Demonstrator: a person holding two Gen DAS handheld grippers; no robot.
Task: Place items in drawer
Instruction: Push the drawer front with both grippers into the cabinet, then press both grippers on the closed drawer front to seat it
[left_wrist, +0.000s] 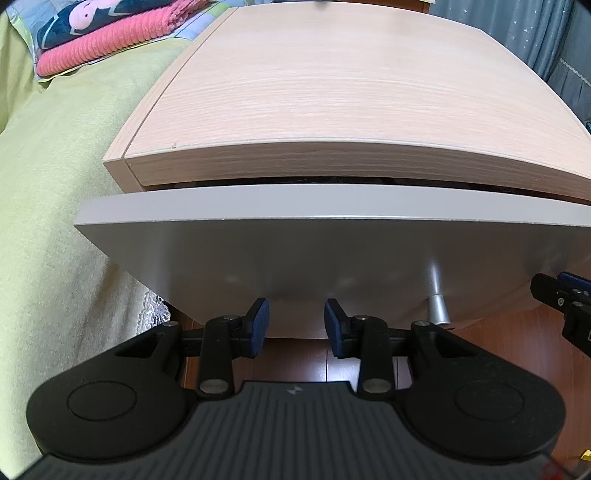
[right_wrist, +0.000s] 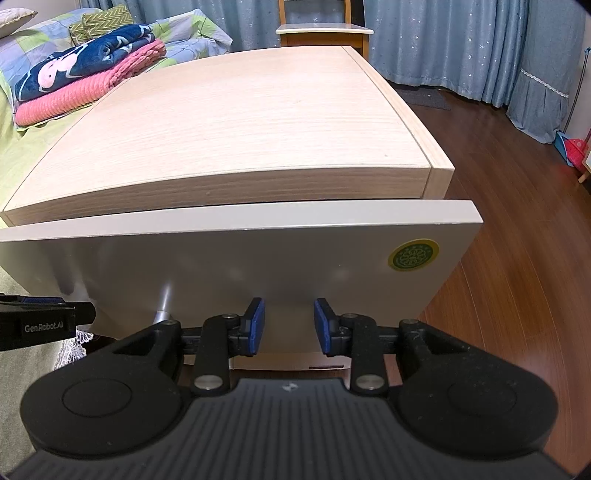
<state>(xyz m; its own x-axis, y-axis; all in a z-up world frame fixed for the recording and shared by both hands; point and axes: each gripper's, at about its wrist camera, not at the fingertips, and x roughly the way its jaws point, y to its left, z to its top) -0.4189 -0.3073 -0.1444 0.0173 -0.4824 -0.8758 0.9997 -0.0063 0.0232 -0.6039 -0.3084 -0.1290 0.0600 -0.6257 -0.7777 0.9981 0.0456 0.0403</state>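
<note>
A light wood nightstand (left_wrist: 314, 92) (right_wrist: 236, 129) fills both views, its top bare. Its grey drawer front (left_wrist: 295, 251) (right_wrist: 236, 258) stands out a narrow crack from the cabinet; the inside is hidden. A silver knob (left_wrist: 437, 302) (right_wrist: 162, 306) sticks out of the front. My left gripper (left_wrist: 296, 325) is open and empty, close to the front's lower edge, left of the knob. My right gripper (right_wrist: 289, 323) is open and empty too, to the right of the knob. Each gripper shows at the edge of the other's view (left_wrist: 569, 306) (right_wrist: 44, 317). No loose items show.
A bed with a yellow-green cover (left_wrist: 55, 221) butts against the nightstand's left side, with folded pink and navy blankets (right_wrist: 81, 77) on it. Dark wood floor (right_wrist: 517, 240) lies to the right. Blue curtains (right_wrist: 461, 40) and a wooden chair (right_wrist: 321, 31) stand behind.
</note>
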